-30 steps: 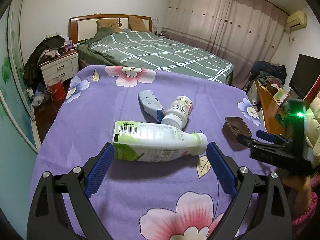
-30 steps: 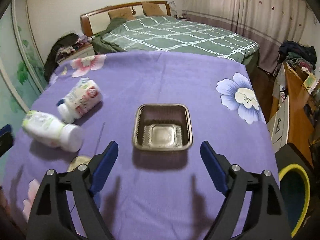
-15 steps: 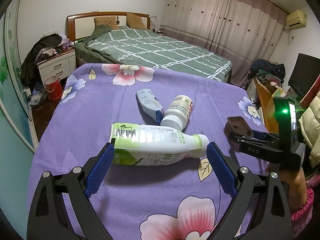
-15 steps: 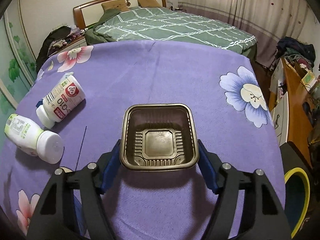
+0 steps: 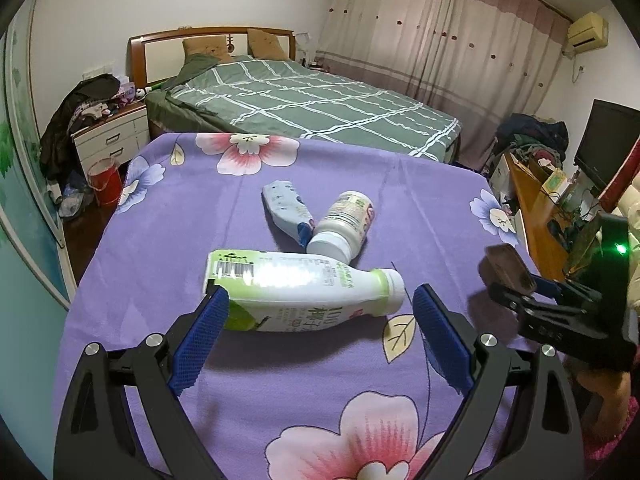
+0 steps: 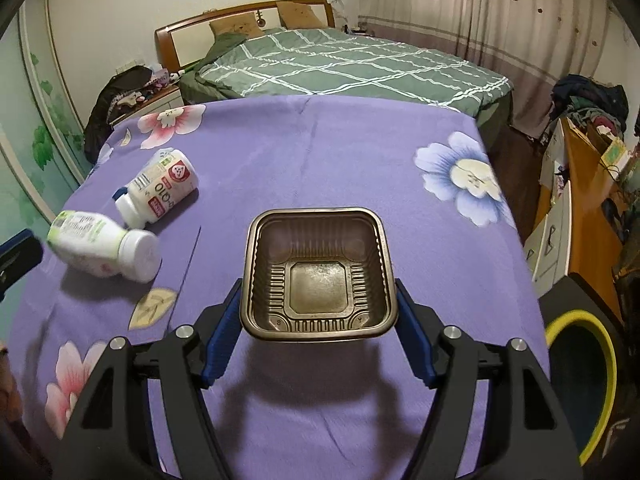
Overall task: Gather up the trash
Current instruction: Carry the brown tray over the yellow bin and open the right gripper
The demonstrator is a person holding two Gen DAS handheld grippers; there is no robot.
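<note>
right hand-held gripper (image 6: 319, 320) pinching the brown plastic tray (image 6: 318, 276) off the worktop (image 6: 320, 152), left hand-held gripper (image 5: 318, 320) spread wide around the green-and-white bottle (image 5: 304, 290).

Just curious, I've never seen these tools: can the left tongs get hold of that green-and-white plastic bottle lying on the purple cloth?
Probably yes. The left tongs are open, their blue pads flanking the green-and-white plastic bottle, with nothing between them.

Your right gripper (image 6: 319, 312): fingers (image 6: 221, 334) clamp brown plastic tray (image 6: 318, 276), lifted above purple floral tabletop (image 6: 320, 152) | two bottles lie at left: green-white bottle (image 6: 102, 250), white bottle (image 6: 160, 188) | yellow-rimmed bin (image 6: 580, 380) at right.
</note>
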